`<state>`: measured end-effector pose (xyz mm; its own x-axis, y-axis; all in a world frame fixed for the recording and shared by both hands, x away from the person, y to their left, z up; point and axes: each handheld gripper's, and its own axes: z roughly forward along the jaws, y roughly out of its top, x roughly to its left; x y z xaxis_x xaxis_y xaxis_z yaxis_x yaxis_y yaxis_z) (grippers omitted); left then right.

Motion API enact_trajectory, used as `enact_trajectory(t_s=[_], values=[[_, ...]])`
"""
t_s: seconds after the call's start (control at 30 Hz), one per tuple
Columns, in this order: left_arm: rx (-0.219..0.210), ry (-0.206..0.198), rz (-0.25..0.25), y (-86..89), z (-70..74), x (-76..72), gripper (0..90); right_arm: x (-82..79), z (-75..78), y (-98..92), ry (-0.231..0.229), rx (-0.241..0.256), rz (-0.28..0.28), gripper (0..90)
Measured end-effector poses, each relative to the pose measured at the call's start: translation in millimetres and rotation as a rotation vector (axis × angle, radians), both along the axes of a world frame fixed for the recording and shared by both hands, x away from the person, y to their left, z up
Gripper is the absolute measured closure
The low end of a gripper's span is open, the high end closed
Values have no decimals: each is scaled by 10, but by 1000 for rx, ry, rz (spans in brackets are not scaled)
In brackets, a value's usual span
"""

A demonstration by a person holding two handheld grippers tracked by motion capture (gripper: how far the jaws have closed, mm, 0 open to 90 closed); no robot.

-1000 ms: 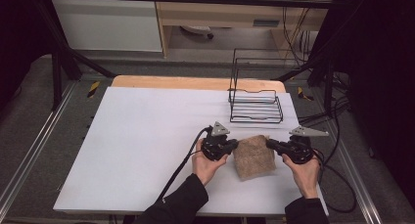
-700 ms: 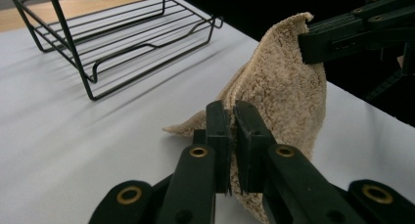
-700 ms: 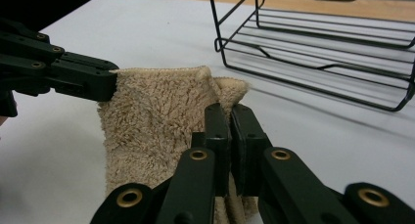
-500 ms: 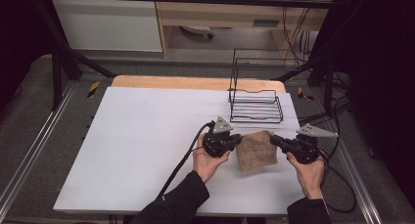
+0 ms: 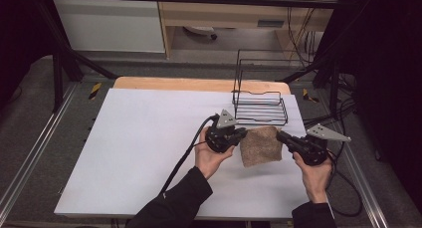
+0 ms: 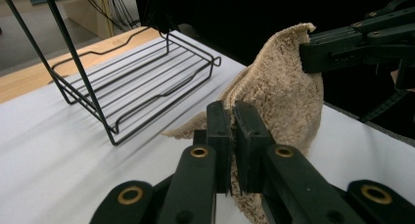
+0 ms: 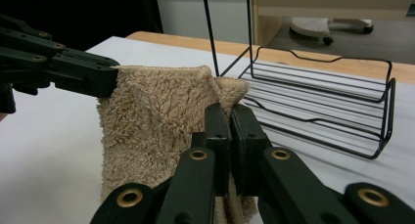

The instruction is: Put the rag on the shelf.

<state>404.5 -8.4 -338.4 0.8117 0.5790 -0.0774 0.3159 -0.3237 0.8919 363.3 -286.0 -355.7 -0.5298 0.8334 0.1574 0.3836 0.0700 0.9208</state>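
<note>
This looked like a lab recording setup: a white-covered table (image 5: 149, 138) stood inside a metal rail frame (image 5: 30, 158), with loose cables (image 5: 308, 36) trailing along the dark far wall.

There's a black wire rack (image 5: 260, 107) sitting on the white table (image 5: 144, 138), right of centre in the high view, with a tall wire back rising toward the upper part of the frame. The table's far edge is a bare wood strip (image 5: 174, 83). Grey floor (image 5: 35, 108) on the left, and pale cabinets (image 5: 109, 24) along the top.
</note>
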Motion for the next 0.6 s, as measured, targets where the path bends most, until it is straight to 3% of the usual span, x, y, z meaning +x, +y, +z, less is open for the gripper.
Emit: enact_trajectory(t_s=[0.6], values=[[20,-82,-19,-14,447,94,858,-11,261,40,-111,55,-60,871]])
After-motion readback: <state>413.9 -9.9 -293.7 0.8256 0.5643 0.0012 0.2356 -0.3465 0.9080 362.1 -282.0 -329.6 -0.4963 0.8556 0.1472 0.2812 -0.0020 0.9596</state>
